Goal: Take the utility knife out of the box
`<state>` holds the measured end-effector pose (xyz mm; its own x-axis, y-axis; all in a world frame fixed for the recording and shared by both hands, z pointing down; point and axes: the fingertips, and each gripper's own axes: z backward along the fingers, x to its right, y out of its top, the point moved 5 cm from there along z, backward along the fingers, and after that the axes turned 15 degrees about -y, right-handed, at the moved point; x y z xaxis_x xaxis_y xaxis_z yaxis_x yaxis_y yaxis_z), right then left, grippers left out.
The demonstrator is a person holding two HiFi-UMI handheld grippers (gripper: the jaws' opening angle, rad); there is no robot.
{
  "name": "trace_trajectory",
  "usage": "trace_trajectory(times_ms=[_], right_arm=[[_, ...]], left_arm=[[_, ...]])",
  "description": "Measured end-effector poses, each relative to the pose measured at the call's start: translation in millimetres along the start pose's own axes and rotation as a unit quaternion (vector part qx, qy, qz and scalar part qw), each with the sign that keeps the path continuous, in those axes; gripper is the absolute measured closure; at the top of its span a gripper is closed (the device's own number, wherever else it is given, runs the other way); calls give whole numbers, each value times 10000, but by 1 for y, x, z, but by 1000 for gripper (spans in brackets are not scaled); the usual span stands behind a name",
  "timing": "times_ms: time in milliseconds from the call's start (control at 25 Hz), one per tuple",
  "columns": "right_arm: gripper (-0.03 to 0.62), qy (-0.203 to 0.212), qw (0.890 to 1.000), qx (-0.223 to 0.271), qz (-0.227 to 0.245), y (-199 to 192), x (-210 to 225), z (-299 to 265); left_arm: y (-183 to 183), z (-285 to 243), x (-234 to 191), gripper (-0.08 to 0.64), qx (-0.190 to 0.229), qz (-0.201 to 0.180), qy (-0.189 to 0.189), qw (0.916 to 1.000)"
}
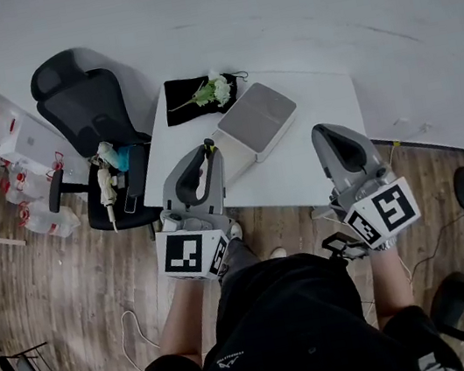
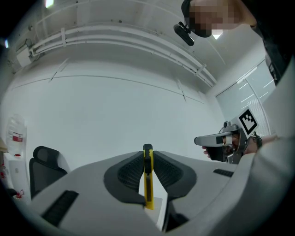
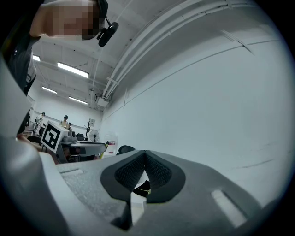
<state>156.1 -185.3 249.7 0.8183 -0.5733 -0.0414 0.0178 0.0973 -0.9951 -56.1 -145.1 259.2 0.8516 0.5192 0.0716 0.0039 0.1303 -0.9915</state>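
So the yellow utility knife (image 2: 148, 184) is out of the box and stands upright, pinched between the left gripper's (image 2: 147, 159) jaws, with its black end poking up just past their tips. The grey box (image 1: 257, 118) sits on the white bench (image 1: 301, 172) just ahead of those jaws and a bit to their right, and its lid looks shut. The right gripper (image 3: 145, 159) has its jaws pressed together on nothing, off to the box's right. Beyond the box there's a black cloth (image 1: 187, 106) with a white flower (image 1: 219, 90) on it, and an office chair (image 1: 78, 96) stands left of the left jaws.
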Motion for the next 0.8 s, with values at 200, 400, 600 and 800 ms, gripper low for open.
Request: trace_trajectory(times_ms=[200,400,600,800], right_arm=[[589,-4,10000,-35,2,-2,3,-1],[589,-49,10000,-82,-17,-5,8,2],[589,-50,9999,-135,6,-8,9,3],[589,-13,9998,-191,37,-12,9,1]], left_arm=[[-3,-2,2,497,-33,9,-25,10000],[-6,-6,5,497,-74,18,-55,10000],[-9,-7,6,497,-100,41,-81,9999],[-12,-11,5,497,-114,39,-108,9999]])
